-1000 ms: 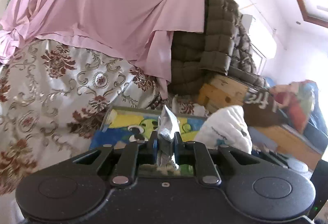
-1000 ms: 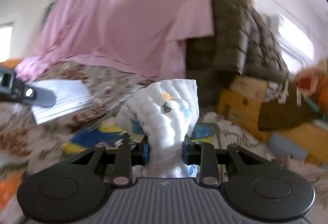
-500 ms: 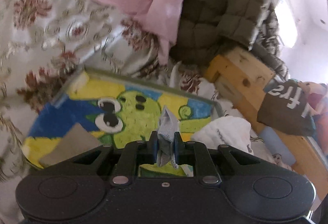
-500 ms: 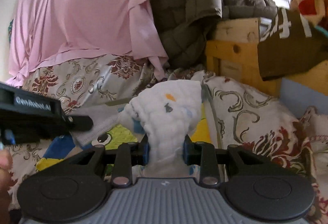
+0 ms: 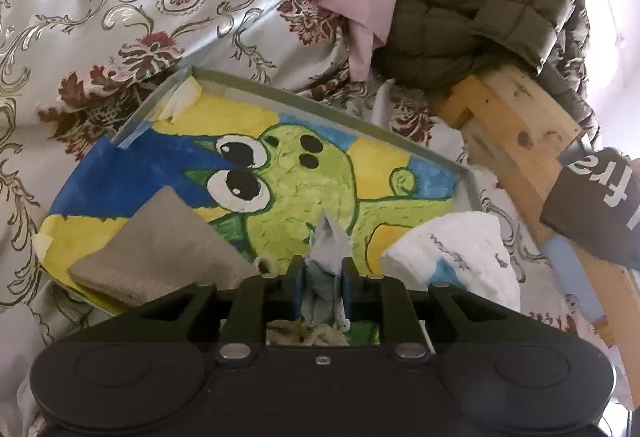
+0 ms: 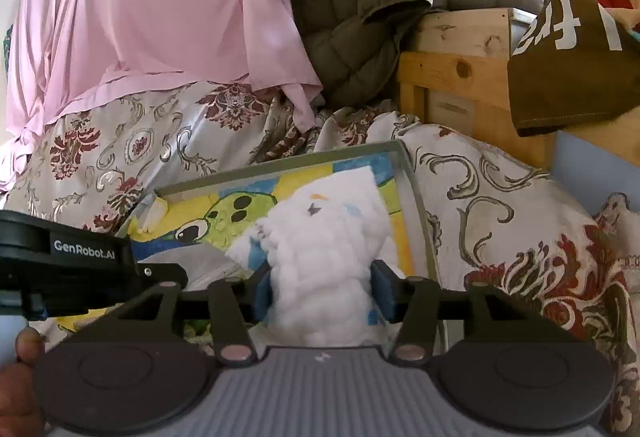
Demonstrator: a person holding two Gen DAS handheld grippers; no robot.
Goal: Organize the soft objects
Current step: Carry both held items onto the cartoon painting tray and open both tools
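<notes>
My left tool (image 5: 322, 287) pinches a pale blue-grey cloth (image 5: 327, 249) between its narrow jaws, over a tray (image 5: 304, 101) painted with a green cartoon creature. A folded tan cloth (image 5: 160, 241) lies left, a white towel (image 5: 456, 253) right.

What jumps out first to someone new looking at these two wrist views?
The tray with the bright green cartoon creature painted on it, lying on the floral bedspread, grabs the eye. Over it, the left hand-held gripper pinches a small grey cloth, while the right hand-held gripper, jaws just opening, has a fluffy white cloth between them. A pink sheet hangs behind.
</notes>
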